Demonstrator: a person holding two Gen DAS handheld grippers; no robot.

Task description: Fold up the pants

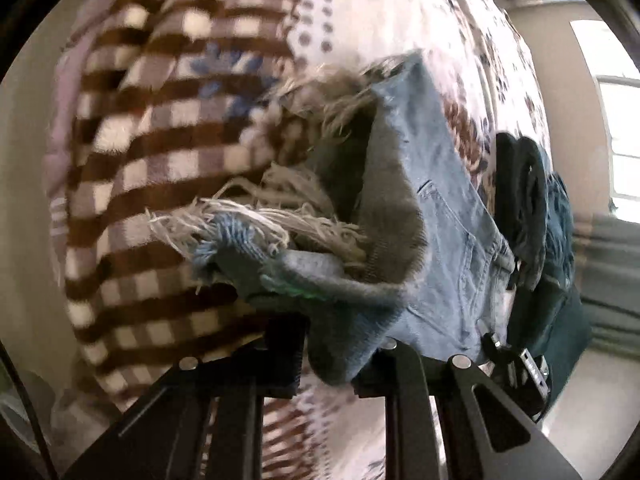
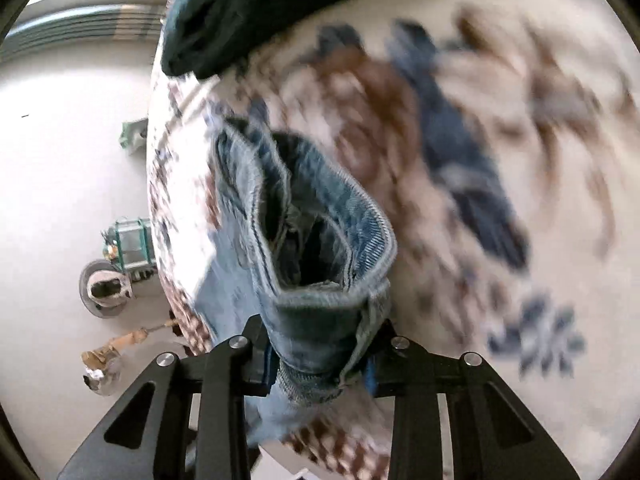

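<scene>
Two grippers, both clamped on the same pair of light-blue jeans (image 1: pixel 448 216). No containers visible in either view.

Surroundings: the jeans hang over a bed covered by a patterned blanket (image 1: pixel 132 152) — brown-and-cream checks on one part, blue and brown floral print on the rest. A dark teal garment (image 2: pixel 240 4) lies bunched on the blanket near its edge, just beyond the jeans; in the left wrist view it sits right beside the waistband end. Pale floor (image 2: pixel 60 160) runs alongside the bed, with a small green-framed object (image 2: pixel 130 244), a round grey item (image 2: pixel 104 288) and some brownish bits on it; detail too blurred to identify. A bright window (image 1: pixel 616 128) shows past the bed.

Left gripper (image 1: pixel 336 356): fingers closed on a frayed leg hem of the jeans, white and blue threads fanning out just ahead of the tips. The fabric runs from the fingers away toward the pocket and waistband area, near the right gripper's black body.

Right gripper (image 2: pixel 320 364): fingers closed on a thick fold of denim at the waistband — the open waist gapes directly in front of the tips, seams visible. Blanket behind it is motion-blurred.
</scene>
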